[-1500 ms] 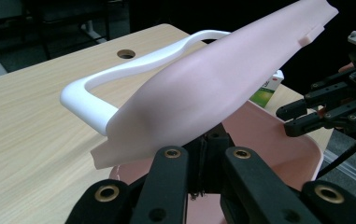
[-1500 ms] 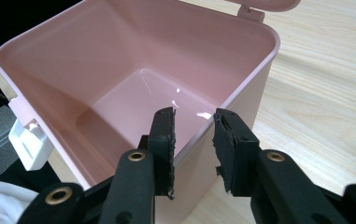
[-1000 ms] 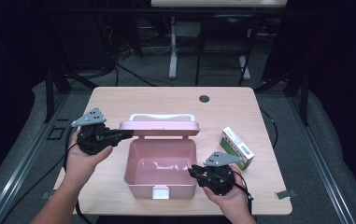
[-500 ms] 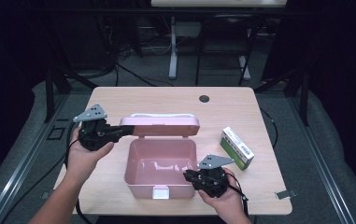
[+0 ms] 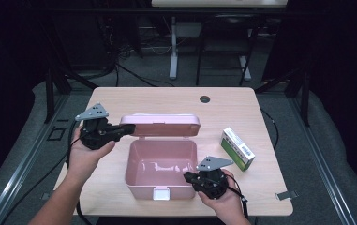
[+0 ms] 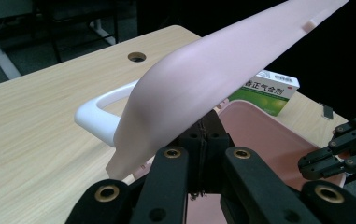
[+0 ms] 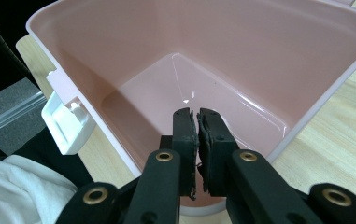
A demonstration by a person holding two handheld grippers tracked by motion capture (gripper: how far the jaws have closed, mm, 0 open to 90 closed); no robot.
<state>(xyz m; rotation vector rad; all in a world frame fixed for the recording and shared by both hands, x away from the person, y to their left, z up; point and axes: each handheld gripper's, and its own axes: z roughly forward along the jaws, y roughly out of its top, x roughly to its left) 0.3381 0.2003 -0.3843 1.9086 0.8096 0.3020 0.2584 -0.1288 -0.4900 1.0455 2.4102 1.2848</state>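
A pink box stands open and empty in the middle of the table. Its lid is tilted up at the back. My left gripper is shut on the lid's left edge, and in the left gripper view the lid slants up over the jaws. My right gripper is at the box's front right corner. In the right gripper view its jaws reach over the rim into the box; they have just been closing and now stand almost together with nothing visible between them.
A green and white medicine carton lies on the table right of the box. The box has a white latch on its front and a white handle on the lid. A cable hole sits near the table's far edge.
My right gripper has shifted slightly toward the box's front right corner. The left gripper and the raised lid have kept still.
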